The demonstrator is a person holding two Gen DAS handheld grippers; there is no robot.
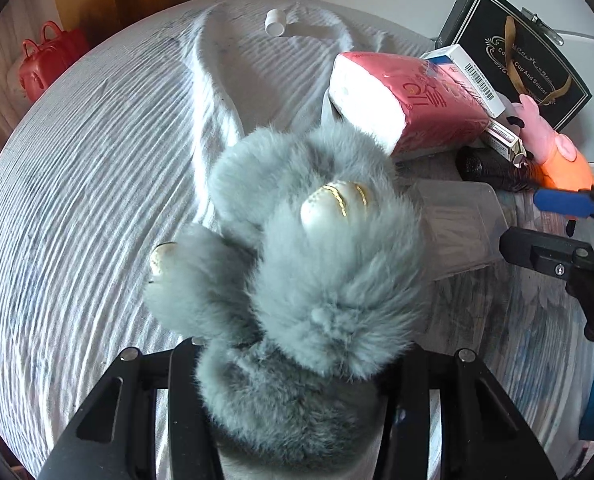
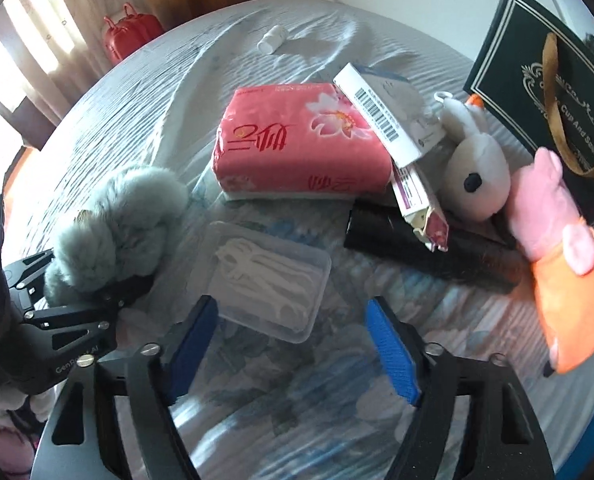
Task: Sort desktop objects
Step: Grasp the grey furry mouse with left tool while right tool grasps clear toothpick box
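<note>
My left gripper (image 1: pixel 297 360) is shut on a fluffy grey plush toy (image 1: pixel 309 248) and holds it over the cloth-covered round table (image 1: pixel 97 160). From the right wrist view the left gripper (image 2: pixel 109 296) and grey plush (image 2: pixel 113 232) are at the left. My right gripper (image 2: pixel 293 336) is open and empty, its blue pads (image 2: pixel 393 348) just short of a clear plastic box of floss picks (image 2: pixel 265 276). The right gripper also shows at the right edge of the left wrist view (image 1: pixel 553 232).
A red tissue pack (image 2: pixel 301 144), white cartons (image 2: pixel 381 112), a black cylinder (image 2: pixel 429 248), a white plush (image 2: pixel 473 168) and a pink and orange plush (image 2: pixel 561 240) crowd the right. A black gift bag (image 2: pixel 553 92) stands behind. A small white bottle (image 2: pixel 271 38) lies far back.
</note>
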